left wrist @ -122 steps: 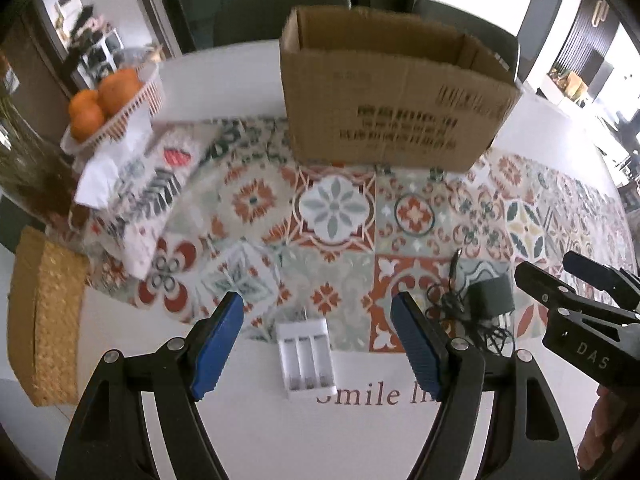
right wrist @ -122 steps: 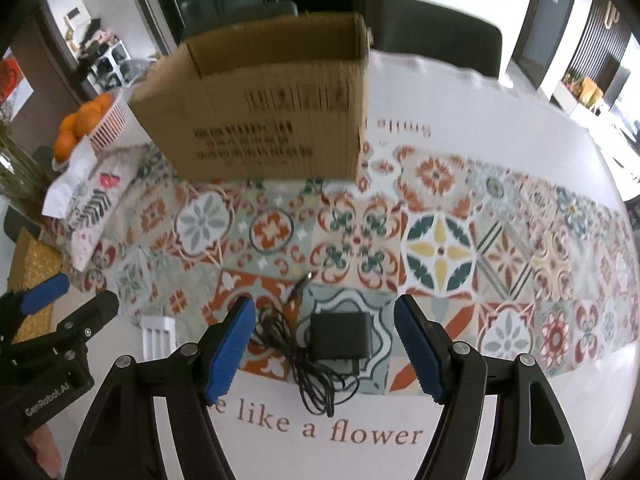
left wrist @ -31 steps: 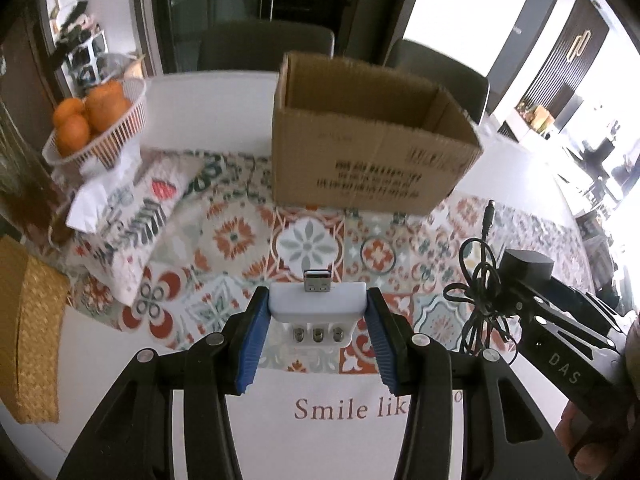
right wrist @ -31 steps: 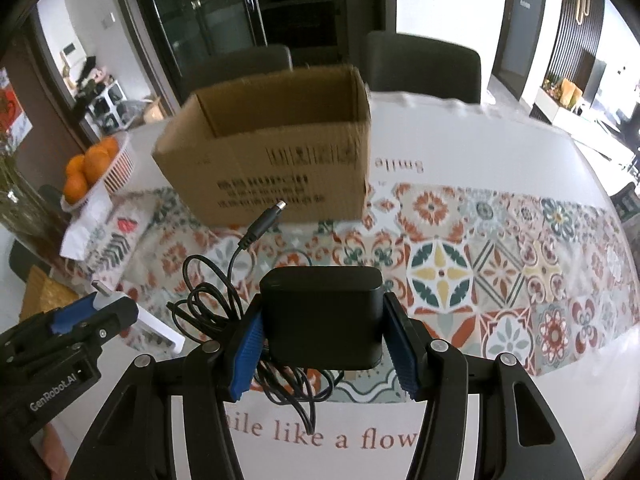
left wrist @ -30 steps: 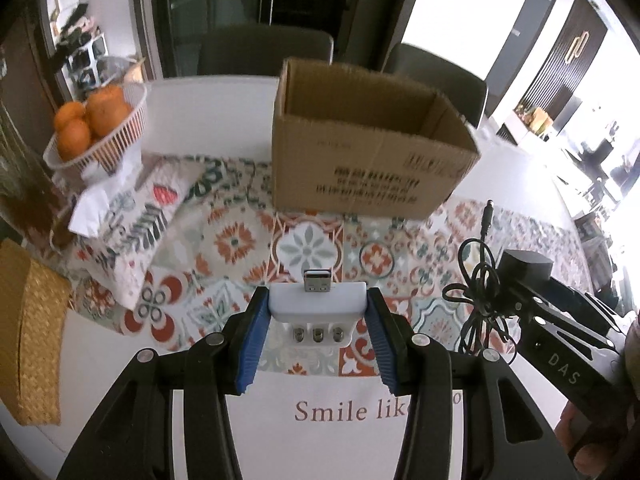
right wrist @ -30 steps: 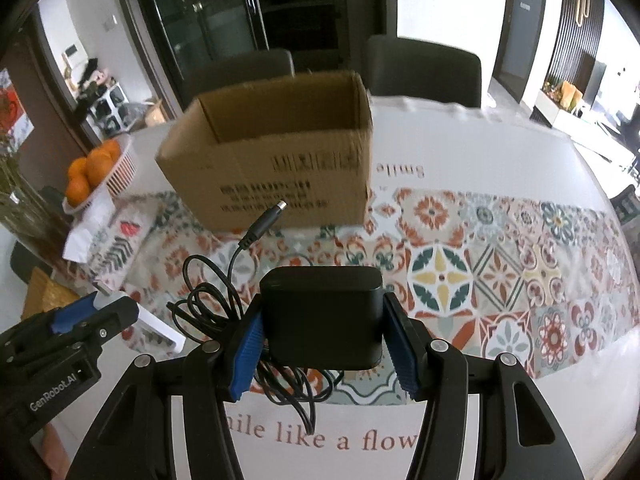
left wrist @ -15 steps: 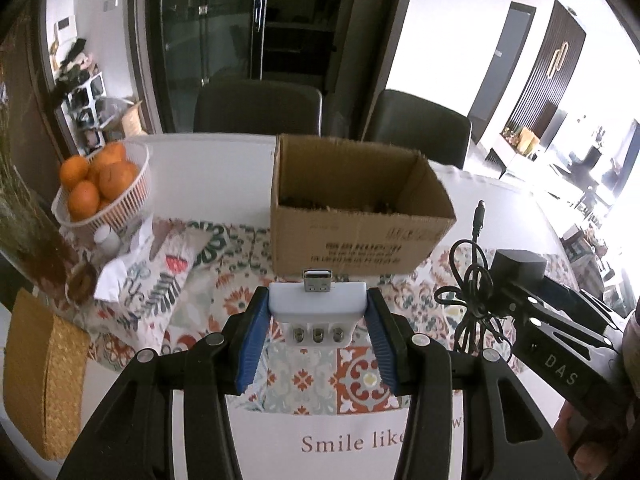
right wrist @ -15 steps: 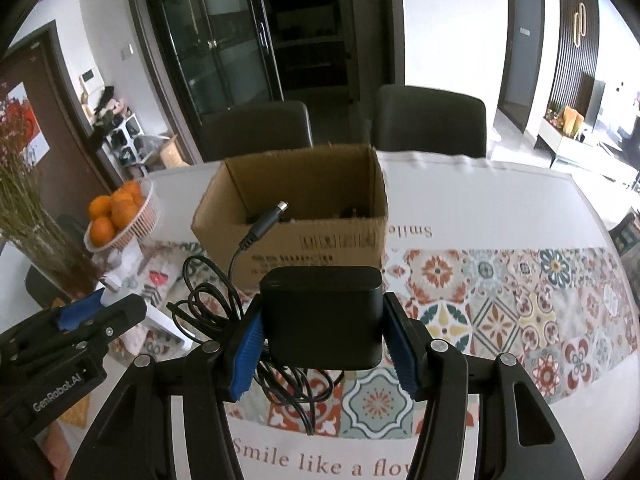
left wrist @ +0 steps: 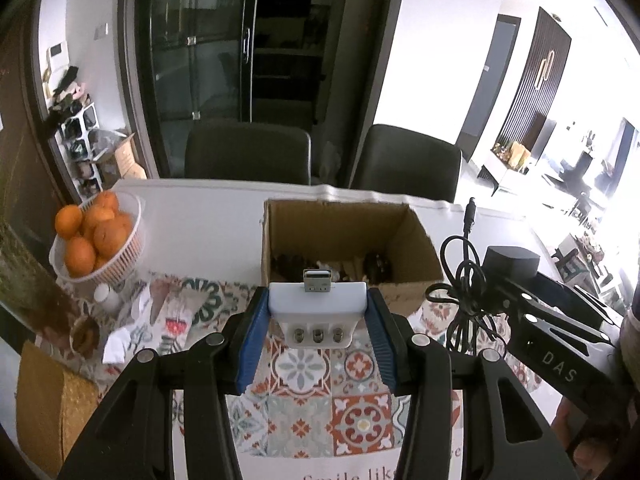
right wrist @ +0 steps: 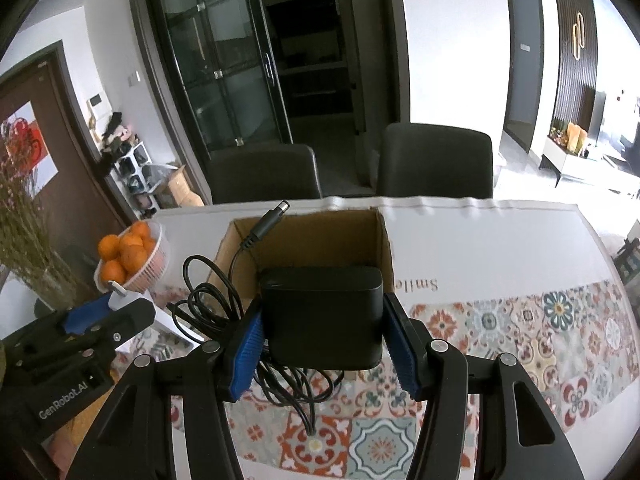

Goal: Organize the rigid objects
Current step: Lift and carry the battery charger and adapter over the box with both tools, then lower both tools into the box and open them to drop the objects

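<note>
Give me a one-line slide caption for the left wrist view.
Left gripper holds a white charger above the patterned mat, facing an open cardboard box.

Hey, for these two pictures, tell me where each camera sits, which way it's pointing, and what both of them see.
Left wrist view: sits on the left gripper, looking forward over its jaws shut on the white charger toward the box; the right gripper with the adapter shows at right.
Right wrist view: sits on the right gripper, looking past the adapter and cable into the box; the left gripper shows at lower left.
Shared: box, oranges, two chairs, tiled mat.
</note>
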The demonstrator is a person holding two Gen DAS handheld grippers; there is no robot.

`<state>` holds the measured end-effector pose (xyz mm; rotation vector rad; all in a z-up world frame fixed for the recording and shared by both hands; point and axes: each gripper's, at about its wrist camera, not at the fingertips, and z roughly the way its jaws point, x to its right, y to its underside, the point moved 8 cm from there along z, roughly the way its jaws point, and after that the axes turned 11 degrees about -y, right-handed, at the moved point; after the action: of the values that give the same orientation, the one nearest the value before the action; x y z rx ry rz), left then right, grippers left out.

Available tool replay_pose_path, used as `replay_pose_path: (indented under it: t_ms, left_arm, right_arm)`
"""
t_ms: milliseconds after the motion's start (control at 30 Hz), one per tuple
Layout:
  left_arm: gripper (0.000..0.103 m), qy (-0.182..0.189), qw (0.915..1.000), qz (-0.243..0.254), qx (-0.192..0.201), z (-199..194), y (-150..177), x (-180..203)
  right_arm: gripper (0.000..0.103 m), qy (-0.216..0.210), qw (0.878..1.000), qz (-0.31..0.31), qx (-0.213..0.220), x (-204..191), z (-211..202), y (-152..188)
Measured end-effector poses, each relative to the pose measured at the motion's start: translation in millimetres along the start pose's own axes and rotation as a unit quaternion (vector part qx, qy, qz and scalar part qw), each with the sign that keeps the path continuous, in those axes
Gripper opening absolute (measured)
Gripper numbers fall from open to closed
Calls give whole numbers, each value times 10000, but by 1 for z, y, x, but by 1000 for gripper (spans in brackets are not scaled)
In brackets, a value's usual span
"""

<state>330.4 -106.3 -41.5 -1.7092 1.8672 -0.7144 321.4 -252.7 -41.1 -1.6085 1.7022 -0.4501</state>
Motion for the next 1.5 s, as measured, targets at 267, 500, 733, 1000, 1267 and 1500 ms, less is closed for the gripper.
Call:
replay_pose_path:
  t_ms: [267, 500, 733, 1000, 1267, 1500]
  left_arm:
    - [47, -36, 9999, 57, 81, 17, -30, 3]
    - [47, 88, 9999, 101, -65, 46, -52, 12]
    - [47, 6, 9997, 176, -195, 73, -66, 12]
    - [47, 10, 9979, 158, -623, 115, -68, 11]
    - [47, 18, 9933, 91, -1153, 156, -57, 12]
    - [47, 29, 9871, 198, -1586, 188, -40, 16]
  right_arm:
    - [57, -51, 10000, -47, 38, 3, 17, -27]
    - [57, -106, 9998, 26, -143, 12, 42, -47]
    - [57, -90, 9994, -24, -330, 23, 71, -61]
    - [57, -94, 9969, -90, -773, 34, 115, -66]
    - [57, -250, 9912, 49, -1297, 45, 161, -55]
    - [57, -268, 9836, 155, -1777, 54, 191, -35]
